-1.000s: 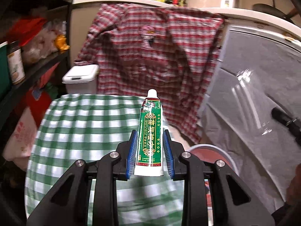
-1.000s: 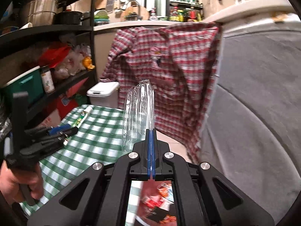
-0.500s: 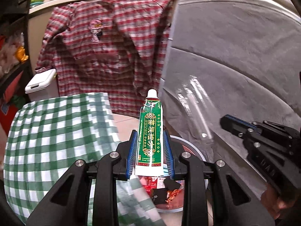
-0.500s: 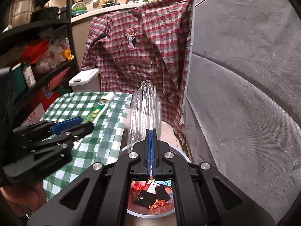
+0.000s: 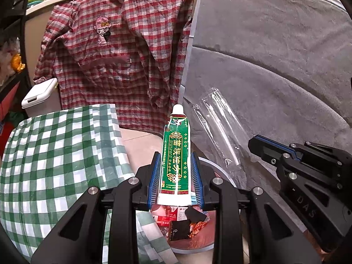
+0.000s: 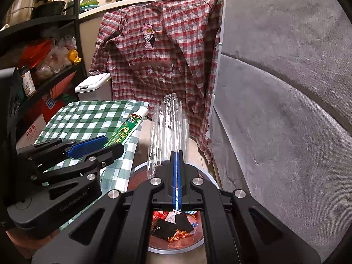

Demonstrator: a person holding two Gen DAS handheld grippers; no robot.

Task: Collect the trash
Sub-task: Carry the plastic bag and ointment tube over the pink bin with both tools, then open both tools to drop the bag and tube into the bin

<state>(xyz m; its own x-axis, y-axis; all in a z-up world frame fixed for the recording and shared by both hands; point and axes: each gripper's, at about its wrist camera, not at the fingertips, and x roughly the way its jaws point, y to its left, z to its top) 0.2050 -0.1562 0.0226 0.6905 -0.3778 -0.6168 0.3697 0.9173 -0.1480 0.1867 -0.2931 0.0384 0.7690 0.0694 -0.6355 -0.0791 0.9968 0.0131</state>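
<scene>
My left gripper (image 5: 175,167) is shut on a green toothpaste tube (image 5: 176,154) with a white cap, held upright over the round trash bin (image 5: 217,169). The bin holds red and black wrappers (image 5: 182,226). My right gripper (image 6: 177,162) is shut on a clear plastic wrapper (image 6: 168,132), held above the same bin (image 6: 209,180). In the right wrist view the left gripper (image 6: 92,147) and its tube (image 6: 127,129) sit at the left. In the left wrist view the right gripper (image 5: 261,147) and its wrapper (image 5: 220,129) are at the right.
A green checked tablecloth (image 5: 55,158) covers the table left of the bin. A red plaid shirt (image 5: 123,50) hangs behind. A grey sofa (image 5: 275,77) is at the right. A white lidded bin (image 5: 39,92) and dark shelves (image 6: 44,50) stand at the left.
Both grippers have moved right from over the table to above the trash bin, still holding the tube and the wrapper. The bin's contents now show under both.
</scene>
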